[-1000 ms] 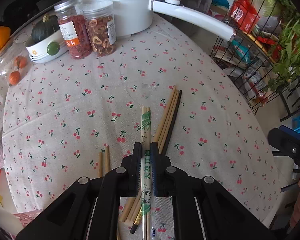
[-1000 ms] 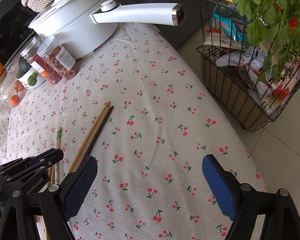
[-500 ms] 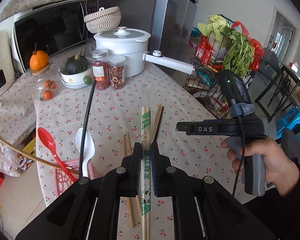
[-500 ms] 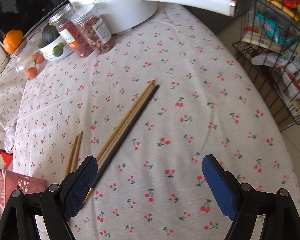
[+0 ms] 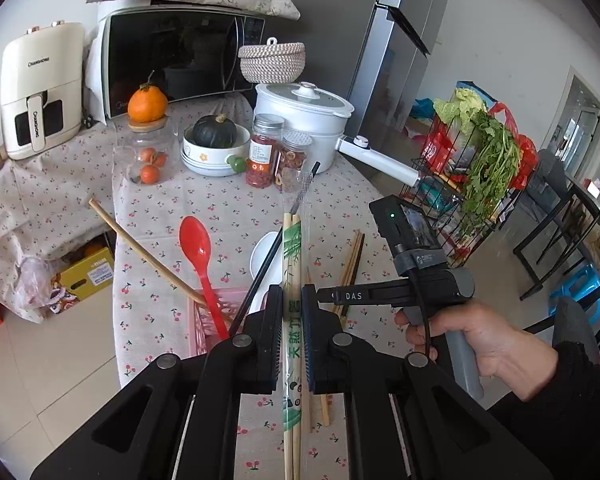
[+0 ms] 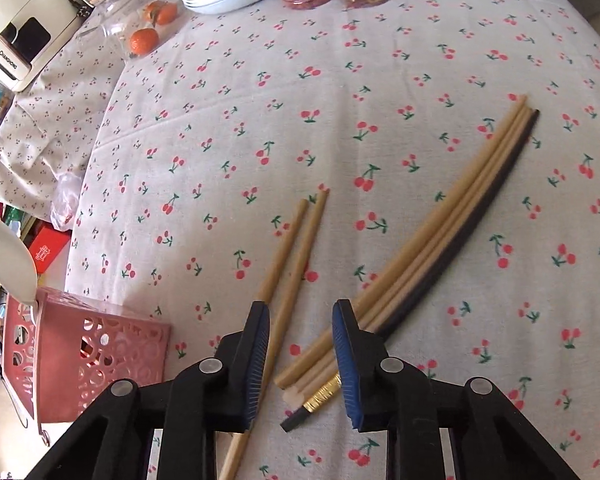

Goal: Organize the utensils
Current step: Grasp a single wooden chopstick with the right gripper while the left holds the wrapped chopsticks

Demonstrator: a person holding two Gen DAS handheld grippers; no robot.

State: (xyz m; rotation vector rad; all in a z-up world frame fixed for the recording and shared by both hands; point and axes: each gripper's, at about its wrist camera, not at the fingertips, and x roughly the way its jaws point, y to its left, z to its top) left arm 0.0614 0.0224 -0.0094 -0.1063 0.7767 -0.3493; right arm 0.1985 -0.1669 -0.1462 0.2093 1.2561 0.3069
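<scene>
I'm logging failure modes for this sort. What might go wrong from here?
The right gripper straddles only one of the two short chopsticks, so closing may split the pair. The left gripper pinches the wrapped chopsticks near mid-length; they could snag the spoons in the basket.

Your left wrist camera rides high, looking level across the worktop (image 5: 236, 216) toward the far microwave (image 5: 172, 60). Your right wrist camera sits low and near, angled down at the cloth. Both views share the loose chopsticks (image 6: 452, 236) and the pink basket (image 6: 100, 352).
</scene>
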